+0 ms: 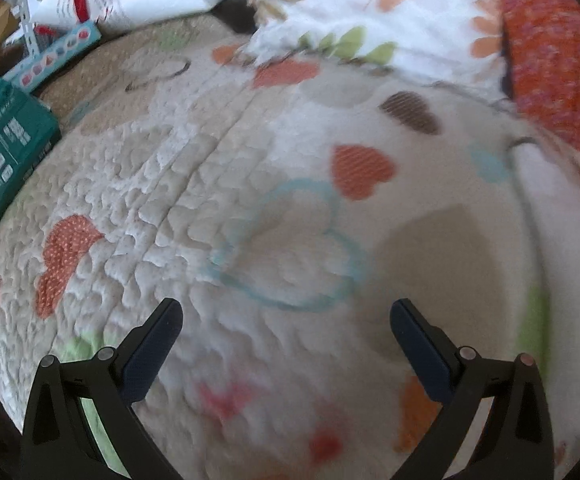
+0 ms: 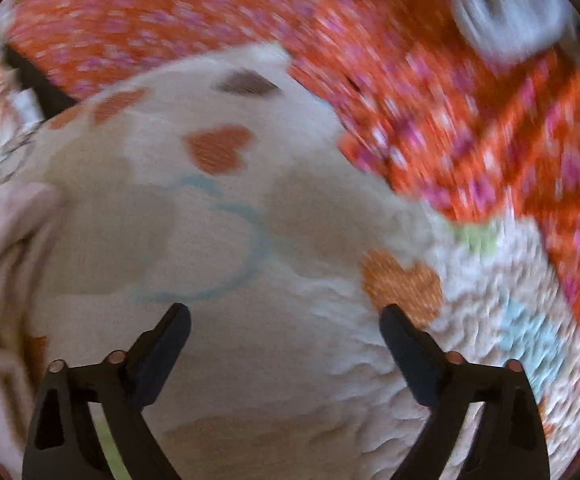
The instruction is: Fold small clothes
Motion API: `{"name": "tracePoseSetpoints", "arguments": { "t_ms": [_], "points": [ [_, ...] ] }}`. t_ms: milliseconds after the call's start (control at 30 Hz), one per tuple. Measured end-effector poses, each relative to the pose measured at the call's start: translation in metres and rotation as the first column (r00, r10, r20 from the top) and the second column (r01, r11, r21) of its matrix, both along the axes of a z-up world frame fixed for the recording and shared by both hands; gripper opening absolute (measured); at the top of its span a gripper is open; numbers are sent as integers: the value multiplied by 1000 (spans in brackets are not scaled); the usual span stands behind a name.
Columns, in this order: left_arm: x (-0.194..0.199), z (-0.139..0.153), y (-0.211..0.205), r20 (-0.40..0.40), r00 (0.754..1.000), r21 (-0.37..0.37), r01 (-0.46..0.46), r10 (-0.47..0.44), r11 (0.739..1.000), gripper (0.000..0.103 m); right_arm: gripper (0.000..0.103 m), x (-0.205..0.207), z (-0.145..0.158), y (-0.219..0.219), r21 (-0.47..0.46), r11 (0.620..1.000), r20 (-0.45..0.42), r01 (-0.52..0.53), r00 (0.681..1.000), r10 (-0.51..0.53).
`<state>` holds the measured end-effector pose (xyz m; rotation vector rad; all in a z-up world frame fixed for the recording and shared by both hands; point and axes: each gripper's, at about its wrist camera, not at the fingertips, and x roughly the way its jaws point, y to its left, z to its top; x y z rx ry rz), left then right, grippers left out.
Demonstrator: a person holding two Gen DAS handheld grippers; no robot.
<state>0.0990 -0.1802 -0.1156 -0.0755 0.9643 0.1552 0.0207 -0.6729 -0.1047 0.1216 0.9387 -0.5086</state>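
Observation:
My left gripper (image 1: 286,312) is open and empty above a quilted bedspread (image 1: 162,184) printed with hearts. A pale whitish garment (image 1: 553,208) lies at the right edge of the left wrist view. My right gripper (image 2: 286,316) is open and empty over the same bedspread (image 2: 329,360). A pale pinkish cloth (image 2: 6,248) lies bunched at the left of the right wrist view. An orange cloth with pink flowers (image 2: 449,120) fills the top and right there, and shows at the upper right of the left wrist view (image 1: 557,68). Both views are motion blurred.
A green box (image 1: 2,148) and a light blue toy box (image 1: 58,56) sit at the left edge of the bed. A white floral blanket (image 1: 369,12) lies at the back. A grey-white object (image 2: 509,16) rests on the orange cloth.

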Motion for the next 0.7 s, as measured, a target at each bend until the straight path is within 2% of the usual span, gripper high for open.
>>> {"name": "tracePoseSetpoints", "arguments": {
  "t_ms": [67, 167, 233, 333, 367, 433, 500, 567, 600, 700],
  "points": [
    [-17, 17, -14, 56, 998, 8, 36, -37, 999, 103, 96, 0, 24, 34, -70, 994, 63, -88, 994, 92],
    [-43, 45, -35, 139, 985, 14, 98, -99, 995, 103, 96, -5, 56, 76, -112, 975, 147, -191, 967, 206],
    [-61, 65, -50, 194, 971, 35, 135, -140, 990, 103, 96, -10, 72, 97, -105, 964, 192, -245, 946, 261],
    [-87, 89, -64, 249, 954, 36, 162, -166, 986, 103, 96, -22, 96, 125, -31, 943, 238, -331, 914, 329],
    [-95, 93, -66, 258, 952, 9, 169, -166, 986, 103, 96, -28, 99, 131, -9, 943, 243, -333, 914, 325],
    [-105, 96, -73, 255, 953, -21, 175, -164, 984, 103, 96, -36, 112, 137, 104, 936, 247, -337, 920, 304],
    [-110, 93, -87, 237, 954, -17, 193, -184, 981, 103, 97, -43, 116, 142, 174, 921, 251, -349, 920, 301],
    [-110, 88, -100, 220, 951, -16, 224, -216, 974, 103, 97, -50, 115, 153, 166, 914, 252, -370, 912, 323],
    [-109, 84, -107, 204, 951, -7, 241, -234, 971, 103, 97, -49, 111, 159, 122, 923, 245, -364, 912, 328],
    [-113, 75, -119, 190, 946, -2, 268, -263, 963, 103, 97, -45, 94, 167, 95, 932, 202, -349, 924, 325]
  ]
}}
